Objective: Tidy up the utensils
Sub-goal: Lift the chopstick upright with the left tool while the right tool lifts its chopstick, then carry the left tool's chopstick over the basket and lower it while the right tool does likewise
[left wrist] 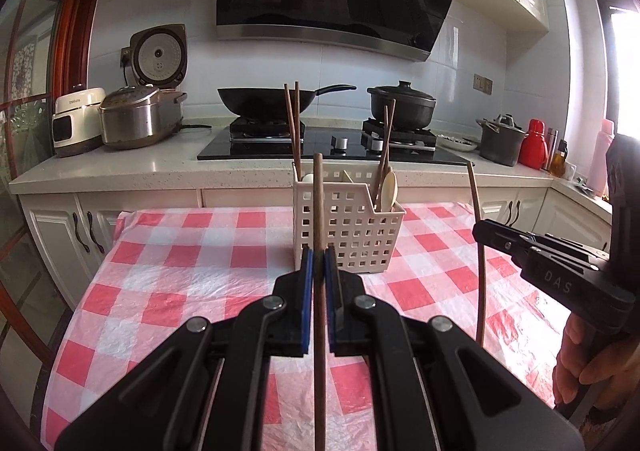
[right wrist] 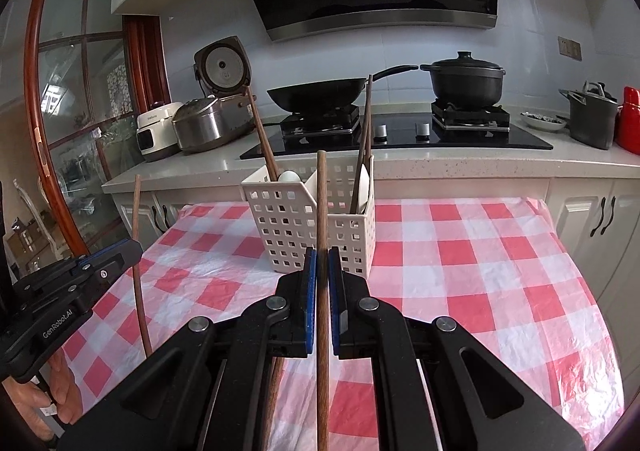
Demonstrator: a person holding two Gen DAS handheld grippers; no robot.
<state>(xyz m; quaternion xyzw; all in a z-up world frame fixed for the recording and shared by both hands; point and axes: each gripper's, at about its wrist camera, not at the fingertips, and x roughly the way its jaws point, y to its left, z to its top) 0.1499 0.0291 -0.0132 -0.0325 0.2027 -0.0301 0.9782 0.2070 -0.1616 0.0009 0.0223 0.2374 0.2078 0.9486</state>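
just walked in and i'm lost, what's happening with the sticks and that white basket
A person is sorting utensils with a handheld gripper in each hand. The left gripper is shut on a wooden chopstick, held upright, and the right gripper is shut on another chopstick. Both hover above the checkered tablecloth, just short of the white utensil basket, which already holds chopsticks and spoons in its compartments. Neither held chopstick is in yet.

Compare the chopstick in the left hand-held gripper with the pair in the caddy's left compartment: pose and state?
The held chopstick is clamped between the left hand-held gripper pads, clear of the white caddy; the left-compartment pair stands loose inside it. The held one is single and upright in that view; the pair leans slightly, tips close together. Both are brown wooden sticks.
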